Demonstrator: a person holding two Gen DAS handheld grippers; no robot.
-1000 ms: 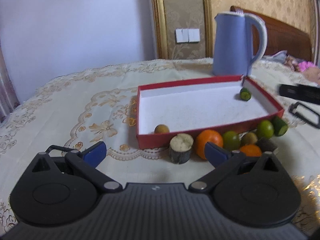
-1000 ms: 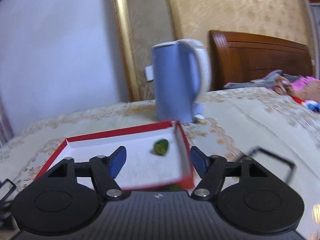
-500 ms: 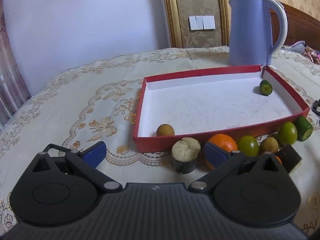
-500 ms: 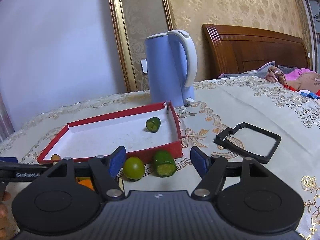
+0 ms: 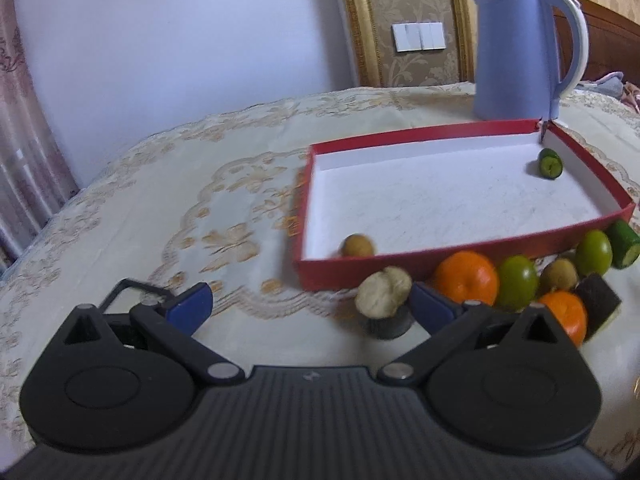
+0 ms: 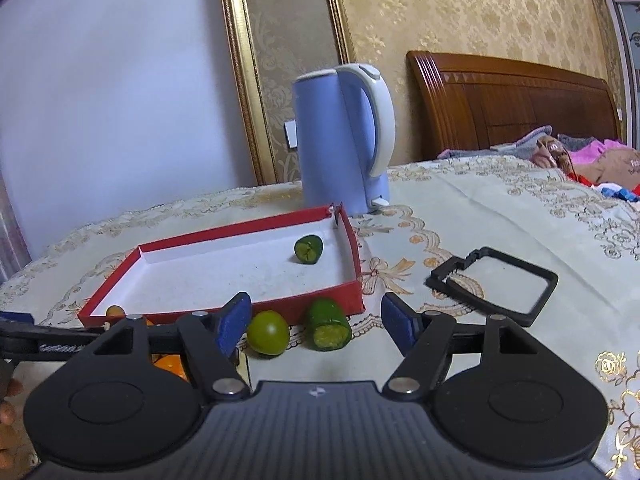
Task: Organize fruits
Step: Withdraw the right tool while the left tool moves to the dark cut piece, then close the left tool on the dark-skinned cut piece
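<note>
While fruits (image 5: 516, 282) line the red box (image 5: 460, 256), both grippers' jaws wide apart, empty.

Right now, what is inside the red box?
The red box holds a small brown fruit in its near corner and a green piece in the far corner. Its near wall hides a strip of floor.

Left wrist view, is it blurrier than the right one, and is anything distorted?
Left wrist view: slightly soft, the pale cut piece smeared; the red box bows from fisheye. Right wrist view: sharper, the green fruit crisp, wall trim curved.
</note>
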